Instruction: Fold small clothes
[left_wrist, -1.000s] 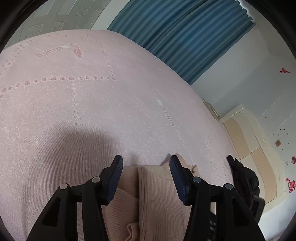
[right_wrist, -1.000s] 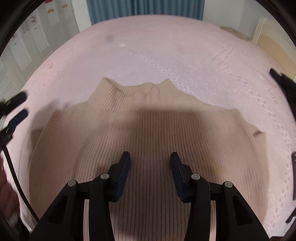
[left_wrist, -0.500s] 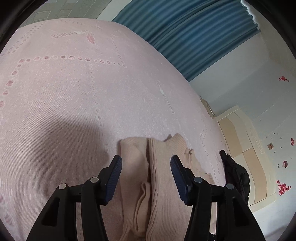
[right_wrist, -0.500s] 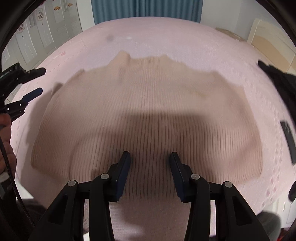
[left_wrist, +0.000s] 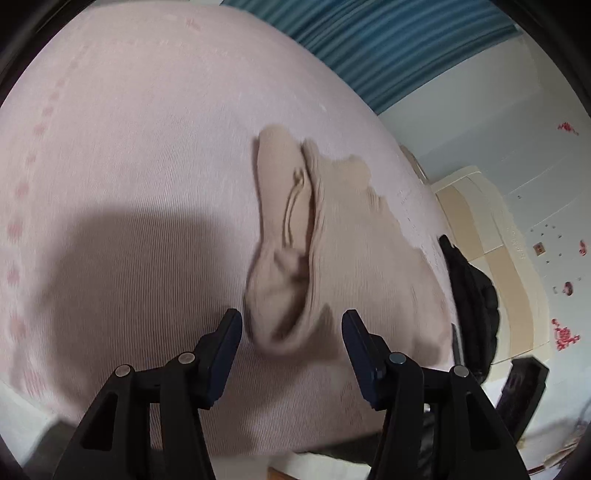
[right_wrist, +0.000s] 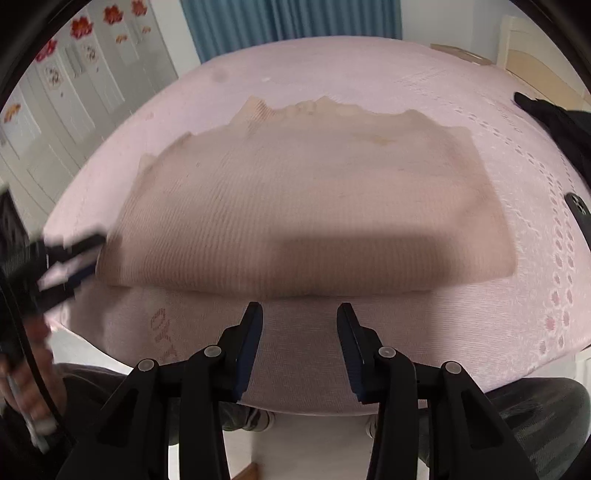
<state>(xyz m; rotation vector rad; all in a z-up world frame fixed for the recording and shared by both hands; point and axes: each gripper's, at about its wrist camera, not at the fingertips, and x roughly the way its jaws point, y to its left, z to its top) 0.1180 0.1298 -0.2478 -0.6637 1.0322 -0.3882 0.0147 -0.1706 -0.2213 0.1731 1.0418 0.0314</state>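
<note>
A beige ribbed sweater (right_wrist: 306, 206) lies flat on the pink bedspread (right_wrist: 369, 74), collar at the far side, hem toward me. In the left wrist view the sweater (left_wrist: 347, 236) shows from its side, with a sleeve bunched along its left edge. My right gripper (right_wrist: 299, 321) is open and empty, just short of the hem. My left gripper (left_wrist: 291, 328) is open and empty, just short of the bunched sleeve end; it also shows blurred in the right wrist view (right_wrist: 79, 254) by the sweater's left hem corner.
A black garment (left_wrist: 469, 280) lies on the bed past the sweater's right side, also in the right wrist view (right_wrist: 554, 114). A dark flat object (right_wrist: 578, 214) lies on the bed's right part. The bed's front edge is below both grippers. Blue curtains (left_wrist: 388, 40) hang behind.
Both grippers have pulled back toward the bed's front edge. The sweater has slid out from between the fingers and lies farther ahead. Both stay open.
</note>
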